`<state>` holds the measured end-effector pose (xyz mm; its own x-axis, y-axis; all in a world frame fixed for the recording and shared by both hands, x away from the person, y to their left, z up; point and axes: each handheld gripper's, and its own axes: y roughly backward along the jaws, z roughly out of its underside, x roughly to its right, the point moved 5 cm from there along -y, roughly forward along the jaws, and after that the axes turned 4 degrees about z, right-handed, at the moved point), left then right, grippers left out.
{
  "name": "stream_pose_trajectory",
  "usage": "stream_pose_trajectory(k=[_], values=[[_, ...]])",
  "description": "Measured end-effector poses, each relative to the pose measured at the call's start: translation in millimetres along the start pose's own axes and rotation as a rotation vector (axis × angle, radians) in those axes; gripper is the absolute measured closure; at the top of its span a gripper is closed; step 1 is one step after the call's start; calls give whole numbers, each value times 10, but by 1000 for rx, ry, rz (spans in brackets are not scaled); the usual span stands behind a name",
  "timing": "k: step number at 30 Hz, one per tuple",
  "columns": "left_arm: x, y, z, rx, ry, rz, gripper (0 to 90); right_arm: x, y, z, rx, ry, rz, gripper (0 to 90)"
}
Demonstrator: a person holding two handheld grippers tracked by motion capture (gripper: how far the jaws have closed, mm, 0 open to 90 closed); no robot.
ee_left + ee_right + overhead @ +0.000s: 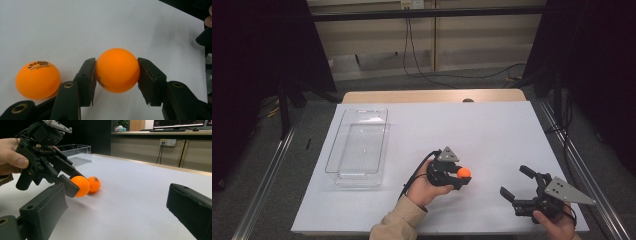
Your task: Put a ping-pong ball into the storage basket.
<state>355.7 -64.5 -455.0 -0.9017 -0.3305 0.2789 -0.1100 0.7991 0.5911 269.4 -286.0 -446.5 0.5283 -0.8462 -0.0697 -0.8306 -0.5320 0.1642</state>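
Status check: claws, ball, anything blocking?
Left claw shut on orange ball, at the white table. Right claw open, empty. Second ball loose beside the grip. Clear bin far left, path open.

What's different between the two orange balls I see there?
The held ball is clamped between the left gripper jaws; the loose ball lies on the white table, untouched. The held ball's print faces down, the loose ball's up. Both are orange and look alike in size.
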Motion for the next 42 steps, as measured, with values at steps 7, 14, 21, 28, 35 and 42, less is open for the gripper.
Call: stream_pose_trajectory(k=[7, 14, 21, 28, 35, 42], values=[[-31, 56, -14, 10, 20, -5, 511, -1, -2, 2, -1, 0, 0, 22], [-66, 110, -28, 20, 33, -14, 511, -1, -2, 2, -1, 0, 0, 22], [-112, 178, -38, 31, 53, -24, 511, -2, -2, 1, 0, -1, 0, 22], [-154, 245, -41, 44, 68, -32, 511, -4, -1, 1, -1, 1, 0, 22], [-185, 302, -46, 47, 73, -43, 511, -4, -1, 2, -1, 0, 0, 22], [-230, 389, -56, 62, 83, -57, 511, 10, 4, 3, -2, -4, 4, 22]])
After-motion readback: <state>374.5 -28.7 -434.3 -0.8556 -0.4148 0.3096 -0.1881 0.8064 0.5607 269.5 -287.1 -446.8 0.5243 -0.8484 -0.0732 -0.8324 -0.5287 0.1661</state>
